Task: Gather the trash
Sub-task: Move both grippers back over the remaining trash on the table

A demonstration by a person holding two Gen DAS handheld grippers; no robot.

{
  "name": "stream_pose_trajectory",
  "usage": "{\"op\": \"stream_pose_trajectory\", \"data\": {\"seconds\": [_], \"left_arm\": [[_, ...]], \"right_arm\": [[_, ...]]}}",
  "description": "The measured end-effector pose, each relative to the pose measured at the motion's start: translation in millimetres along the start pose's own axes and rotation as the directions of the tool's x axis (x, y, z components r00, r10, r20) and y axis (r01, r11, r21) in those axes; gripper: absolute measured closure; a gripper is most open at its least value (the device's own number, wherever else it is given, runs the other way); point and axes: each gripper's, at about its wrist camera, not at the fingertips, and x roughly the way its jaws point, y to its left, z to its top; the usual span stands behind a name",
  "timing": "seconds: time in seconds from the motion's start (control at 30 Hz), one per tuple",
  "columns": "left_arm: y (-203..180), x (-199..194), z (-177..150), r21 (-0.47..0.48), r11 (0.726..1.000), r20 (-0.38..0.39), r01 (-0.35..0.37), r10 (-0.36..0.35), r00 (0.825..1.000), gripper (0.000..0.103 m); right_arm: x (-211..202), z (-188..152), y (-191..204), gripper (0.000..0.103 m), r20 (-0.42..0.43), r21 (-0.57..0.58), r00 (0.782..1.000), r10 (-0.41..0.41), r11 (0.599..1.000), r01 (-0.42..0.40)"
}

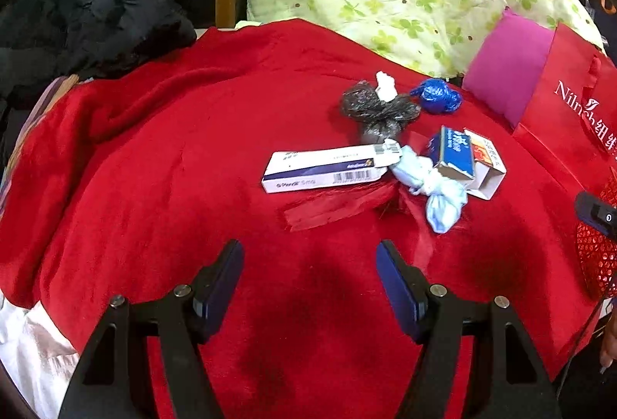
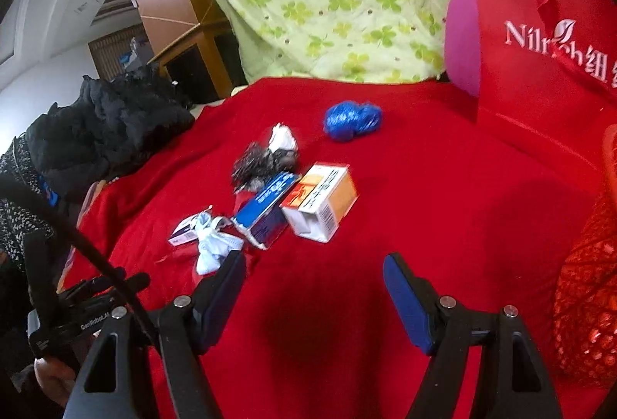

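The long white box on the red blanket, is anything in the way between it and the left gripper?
Nothing visible is. The left gripper is open and empty, and only bare red blanket and a flat red scrap lie between it and the long white box. A pale blue bundle touches the box's right end.

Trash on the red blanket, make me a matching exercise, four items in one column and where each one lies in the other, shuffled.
Items:
1. long white box
2. blue plastic wad
3. orange and white carton
4. pale blue knotted bag

Places:
A. farthest back, nearest the red paper bag
B. lying across the long box's end
C. leftmost of the pile in the left wrist view
D. beside the blue carton, open end toward the camera

Pairs: 1-C, 2-A, 3-D, 4-B
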Motion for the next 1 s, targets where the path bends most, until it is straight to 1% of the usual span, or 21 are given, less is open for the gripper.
{"op": "stream_pose_trajectory", "data": {"seconds": [0.2, 0.4, 0.47, 0.63, 0.73, 0.8, 0.83, 0.9, 1.0], "left_arm": [[7, 5, -3, -0.022, 1.0, -0.024, 0.004, -0.005, 1.0, 0.031], [9, 9, -4, -0.03, 0.999, -0.032, 0.014, -0.015, 0.999, 0.031], [10, 11, -4, -0.036, 0.999, -0.038, 0.024, -0.025, 0.999, 0.031], [15, 13, -4, -0.048, 0.998, -0.039, 0.027, -0.029, 0.999, 0.031], [20, 15, -3, -0.065, 0.997, -0.042, 0.03, -0.033, 0.999, 0.031], [24, 16, -2, -0.074, 0.997, -0.04, 0.032, -0.035, 0.999, 0.031], [25, 16, -2, -0.077, 0.996, -0.039, 0.035, -0.038, 0.999, 0.031], [27, 17, -1, -0.082, 0.996, -0.037, 0.043, -0.046, 0.998, 0.031], [30, 17, 0, -0.087, 0.995, -0.035, 0.049, -0.052, 0.998, 0.031]], "right_arm": [[17, -3, 10, 0.026, -0.049, 0.003, 0.998, 0.026, 1.0, -0.026], [30, -3, 24, 0.026, -0.067, 0.022, 0.993, 0.093, 0.996, -0.092], [35, -2, 32, 0.026, -0.07, 0.022, 0.989, 0.128, 0.992, -0.127], [49, 0, 56, 0.027, -0.07, -0.031, 0.983, 0.171, 0.984, -0.173], [61, 4, 70, 0.031, -0.079, -0.06, 0.977, 0.196, 0.978, -0.201], [70, 7, 75, 0.038, -0.085, -0.079, 0.978, 0.188, 0.978, -0.195], [75, 9, 78, 0.039, -0.087, -0.088, 0.98, 0.18, 0.978, -0.187], [85, 12, 82, 0.047, -0.099, -0.094, 0.979, 0.179, 0.978, -0.188], [101, 15, 86, 0.05, -0.126, -0.085, 0.973, 0.194, 0.975, -0.205]]}}
